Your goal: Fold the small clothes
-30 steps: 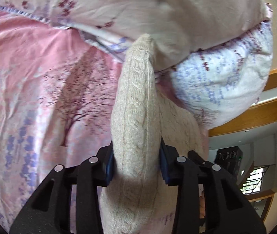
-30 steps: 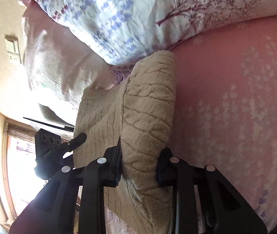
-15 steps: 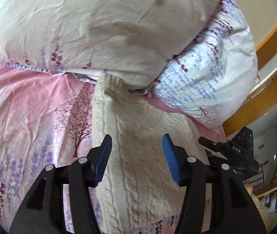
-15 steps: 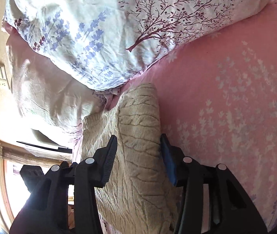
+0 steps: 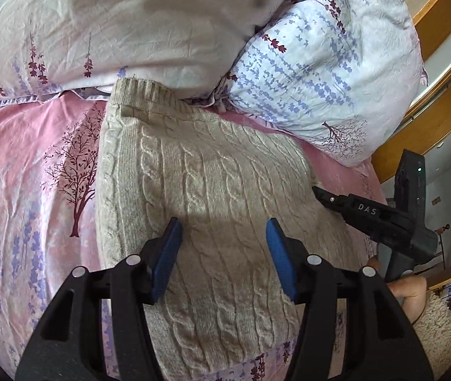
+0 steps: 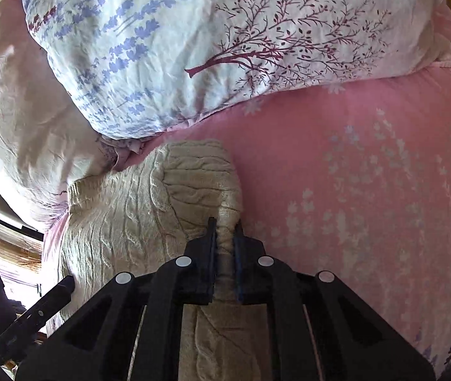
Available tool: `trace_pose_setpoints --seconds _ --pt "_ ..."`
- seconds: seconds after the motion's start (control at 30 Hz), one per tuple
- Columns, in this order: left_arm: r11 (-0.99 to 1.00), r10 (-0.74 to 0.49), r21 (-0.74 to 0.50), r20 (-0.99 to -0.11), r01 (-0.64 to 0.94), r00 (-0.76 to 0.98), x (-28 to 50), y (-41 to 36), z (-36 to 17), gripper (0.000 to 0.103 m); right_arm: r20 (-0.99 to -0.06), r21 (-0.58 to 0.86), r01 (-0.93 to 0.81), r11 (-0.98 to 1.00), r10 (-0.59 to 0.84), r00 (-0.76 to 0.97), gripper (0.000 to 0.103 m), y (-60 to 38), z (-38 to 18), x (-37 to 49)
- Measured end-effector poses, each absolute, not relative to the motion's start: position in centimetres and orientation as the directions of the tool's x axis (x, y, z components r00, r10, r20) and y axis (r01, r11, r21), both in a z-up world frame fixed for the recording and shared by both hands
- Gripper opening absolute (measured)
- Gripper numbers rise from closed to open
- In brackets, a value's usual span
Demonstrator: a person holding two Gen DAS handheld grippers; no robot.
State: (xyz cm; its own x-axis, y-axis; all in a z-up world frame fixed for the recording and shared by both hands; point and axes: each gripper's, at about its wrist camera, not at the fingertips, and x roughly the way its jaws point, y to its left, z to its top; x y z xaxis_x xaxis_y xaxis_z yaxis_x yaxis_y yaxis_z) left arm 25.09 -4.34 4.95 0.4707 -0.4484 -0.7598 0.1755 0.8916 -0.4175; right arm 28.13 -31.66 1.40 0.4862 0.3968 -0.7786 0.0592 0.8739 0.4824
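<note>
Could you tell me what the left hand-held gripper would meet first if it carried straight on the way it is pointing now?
Most likely the cream cable-knit sweater: it lies on the pink bedsheet directly ahead of the open left hand-held gripper. The pillows come only beyond it.

Left gripper (image 5: 223, 255) off sweater (image 5: 212, 190)

Left gripper (image 5: 223, 254): jaws apart, blue pads clear of the knit, hovering over it.
Sweater (image 5: 206, 190): cream cable-knit, folded flat on the pink bedsheet (image 5: 28, 171), ribbed hem tucked against the pillows.
Pillows: pale one (image 5: 123, 22) up top, lavender-print one (image 5: 327, 70) to its right, touching.
Right gripper (image 5: 320, 195): at the sweater's right edge; whether it grips is hidden here.
Hand (image 5: 406, 292): lower right, fuzzy sleeve (image 5: 438, 333) below it.
</note>
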Motion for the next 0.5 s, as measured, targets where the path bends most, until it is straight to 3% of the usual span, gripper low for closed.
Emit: trace_pose_setpoints --seconds 0.23,0.37,0.5 --pt "0.838 -0.528 -0.511 -0.668 0.192 0.525 22.2 -2.2 7.5 0.057 -0.663 0.501 -0.119 0.857 0.468 0.585 0.039 -31.5 6.7 23.3" --pt "0.856 -0.507 -0.47 -0.68 0.216 0.529 20.4 -2.5 7.3 0.06 -0.683 0.439 -0.219 0.871 0.482 0.548 0.04 -29.0 6.2 20.4" --pt "0.865 -0.494 -0.455 -0.699 0.211 0.518 20.6 -3.1 6.4 0.061 -0.747 0.375 -0.21 0.903 0.428 0.509 0.04 -27.1 3.9 20.1"
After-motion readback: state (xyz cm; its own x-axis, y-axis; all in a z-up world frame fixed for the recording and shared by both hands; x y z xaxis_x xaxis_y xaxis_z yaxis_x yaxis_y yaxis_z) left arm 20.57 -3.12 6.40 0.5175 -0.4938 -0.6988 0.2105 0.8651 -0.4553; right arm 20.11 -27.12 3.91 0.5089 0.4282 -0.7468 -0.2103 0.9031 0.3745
